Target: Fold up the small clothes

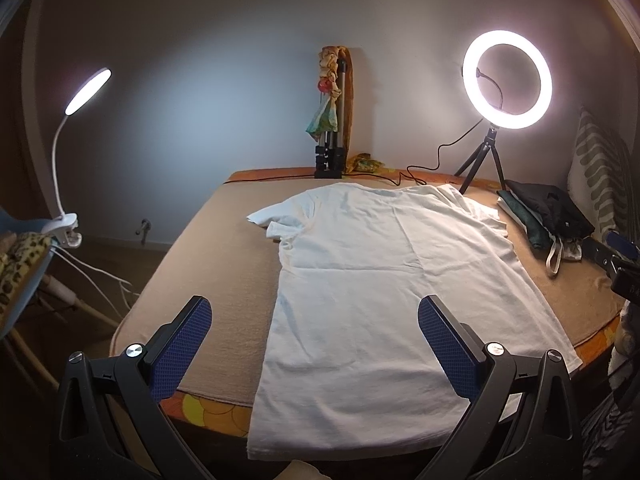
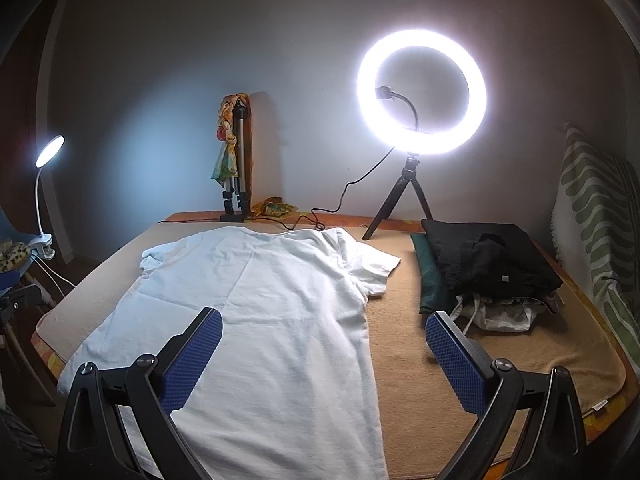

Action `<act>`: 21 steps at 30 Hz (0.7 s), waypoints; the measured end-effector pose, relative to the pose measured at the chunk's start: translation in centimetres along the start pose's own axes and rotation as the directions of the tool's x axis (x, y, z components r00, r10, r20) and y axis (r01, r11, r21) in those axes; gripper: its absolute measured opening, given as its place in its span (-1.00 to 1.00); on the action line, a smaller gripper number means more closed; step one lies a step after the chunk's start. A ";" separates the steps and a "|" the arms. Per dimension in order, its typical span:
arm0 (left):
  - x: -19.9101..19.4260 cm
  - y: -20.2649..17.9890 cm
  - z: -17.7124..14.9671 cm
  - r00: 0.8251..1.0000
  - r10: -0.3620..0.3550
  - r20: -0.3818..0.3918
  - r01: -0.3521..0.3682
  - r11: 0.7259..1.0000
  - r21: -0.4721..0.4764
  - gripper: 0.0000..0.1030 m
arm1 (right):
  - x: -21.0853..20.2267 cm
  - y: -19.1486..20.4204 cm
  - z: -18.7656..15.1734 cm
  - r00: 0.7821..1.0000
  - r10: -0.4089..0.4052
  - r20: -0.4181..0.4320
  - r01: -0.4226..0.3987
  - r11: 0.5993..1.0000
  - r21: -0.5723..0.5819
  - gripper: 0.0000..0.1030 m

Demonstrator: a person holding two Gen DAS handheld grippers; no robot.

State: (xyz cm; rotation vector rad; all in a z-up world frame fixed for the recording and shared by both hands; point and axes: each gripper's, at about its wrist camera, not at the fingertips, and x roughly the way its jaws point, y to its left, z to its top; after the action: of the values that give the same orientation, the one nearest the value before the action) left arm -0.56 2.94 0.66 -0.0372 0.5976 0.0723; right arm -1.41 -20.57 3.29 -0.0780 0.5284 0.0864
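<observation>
White T-shirt flat, unfolded

Both the left gripper and the right gripper are built alike: black plastic arms, fingers faced with blue diamond-textured pads, and round silver screws at the pivots.

- You are in a home bedroom rigged for filming: the work surface is a bed under a tan blanket, with an orange floral sheet at its edge.
- At two o'clock a patterned pillow leans upright, beside folded dark clothes.
- At one o'clock a lit ring light stands on a small tripod.
- At nine o'clock a clip-on lamp glows.
- At twelve o'clock a folded tripod leans on the plain wall.
</observation>
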 end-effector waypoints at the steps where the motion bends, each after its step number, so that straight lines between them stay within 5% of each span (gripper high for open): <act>1: 0.0 0.0 0.0 1.000 0.000 -0.001 0.000 1.000 -0.001 0.99 | 0.1 0.1 0.2 1.000 0.006 -0.003 -0.006 1.000 0.001 0.99; 8: 0.3 1.7 -1.1 0.998 -0.052 -0.019 0.051 0.998 -0.037 0.94 | 0.9 2.3 1.9 0.996 0.091 -0.014 -0.091 0.996 -0.019 0.98; 12: 1.2 3.9 -2.5 0.989 -0.130 -0.069 0.120 0.984 -0.129 0.70 | 1.8 4.4 3.2 0.990 0.139 -0.024 -0.140 0.989 -0.043 0.90; 16: 2.0 5.7 -4.6 0.976 -0.178 -0.123 0.148 0.964 -0.221 0.35 | 3.9 6.8 5.9 0.956 0.273 -0.105 -0.277 0.960 -0.031 0.81; 21: 2.5 6.8 -7.8 0.961 -0.206 -0.184 0.147 0.946 -0.289 0.21 | 7.0 11.6 9.8 0.914 0.373 -0.160 -0.385 0.922 -0.051 0.81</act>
State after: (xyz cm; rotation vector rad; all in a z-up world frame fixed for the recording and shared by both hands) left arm -3.42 9.46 -7.32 -0.3706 0.7921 -0.0257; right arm 8.30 -7.70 7.57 -0.0604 0.6838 0.4867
